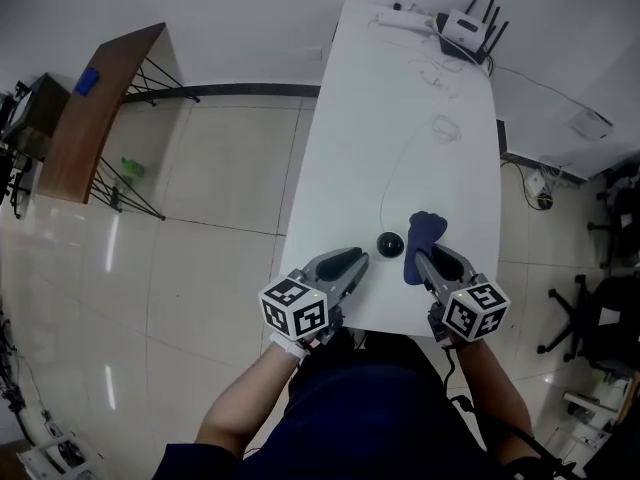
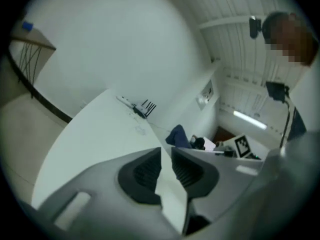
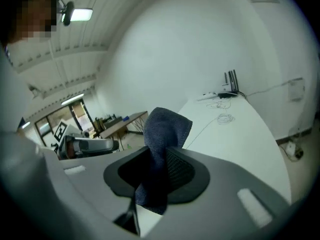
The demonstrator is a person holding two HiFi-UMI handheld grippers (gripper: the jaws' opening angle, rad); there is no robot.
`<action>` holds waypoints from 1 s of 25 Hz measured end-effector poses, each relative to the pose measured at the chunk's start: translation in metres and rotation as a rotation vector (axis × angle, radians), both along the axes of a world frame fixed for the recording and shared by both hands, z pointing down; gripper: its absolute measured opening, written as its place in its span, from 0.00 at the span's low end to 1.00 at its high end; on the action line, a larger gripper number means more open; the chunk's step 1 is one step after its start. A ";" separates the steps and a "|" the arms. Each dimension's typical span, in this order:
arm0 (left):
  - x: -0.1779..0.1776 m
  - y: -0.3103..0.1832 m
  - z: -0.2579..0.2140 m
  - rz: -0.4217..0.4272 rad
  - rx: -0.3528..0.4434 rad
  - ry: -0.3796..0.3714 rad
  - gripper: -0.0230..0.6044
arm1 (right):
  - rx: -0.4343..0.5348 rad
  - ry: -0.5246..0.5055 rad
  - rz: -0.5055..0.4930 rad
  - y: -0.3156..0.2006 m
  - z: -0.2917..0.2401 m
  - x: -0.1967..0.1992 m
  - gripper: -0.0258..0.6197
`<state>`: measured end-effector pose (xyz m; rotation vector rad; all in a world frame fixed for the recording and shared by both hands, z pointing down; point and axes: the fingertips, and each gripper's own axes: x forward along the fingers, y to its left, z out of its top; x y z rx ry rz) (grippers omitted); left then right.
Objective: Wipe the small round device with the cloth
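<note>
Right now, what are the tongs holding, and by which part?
Right tongs pinch the blue cloth around its bunched middle, both ends free. Left tongs hold nothing.

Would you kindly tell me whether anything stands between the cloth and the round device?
Nothing visible does. The cloth, clamped in the right gripper, sits just beside the device, only bare table between them; a thin cable leads off its far side.

Looking steeply down from above the near end of the tabletop (image 1: 400, 148), taking in its whole length up to the router (image 1: 468, 30) at the far end. Riding on the left gripper (image 2: 166, 151), low over the tabletop's near end, facing along the fingers (image 2: 142, 171) toward the far end. Riding likewise on the right gripper (image 3: 160, 154), close above the tabletop's near end. Sharing the router and the cloth (image 3: 162, 134) across all three views.
</note>
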<state>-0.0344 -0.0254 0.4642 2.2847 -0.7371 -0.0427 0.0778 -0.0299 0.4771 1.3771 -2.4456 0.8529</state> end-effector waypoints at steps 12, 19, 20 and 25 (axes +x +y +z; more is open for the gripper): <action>0.043 -0.013 0.052 0.018 -0.086 -0.186 0.13 | -0.040 0.064 -0.171 -0.011 0.044 -0.032 0.20; 0.055 -0.012 0.069 0.026 -0.132 -0.217 0.14 | -0.155 -0.181 -0.001 -0.028 0.058 0.014 0.20; 0.056 -0.011 0.072 0.024 -0.139 -0.223 0.14 | -0.180 -0.209 0.009 -0.028 0.065 0.017 0.20; 0.057 -0.010 0.075 0.004 -0.149 -0.233 0.13 | -0.295 -0.278 0.024 -0.024 0.106 0.021 0.21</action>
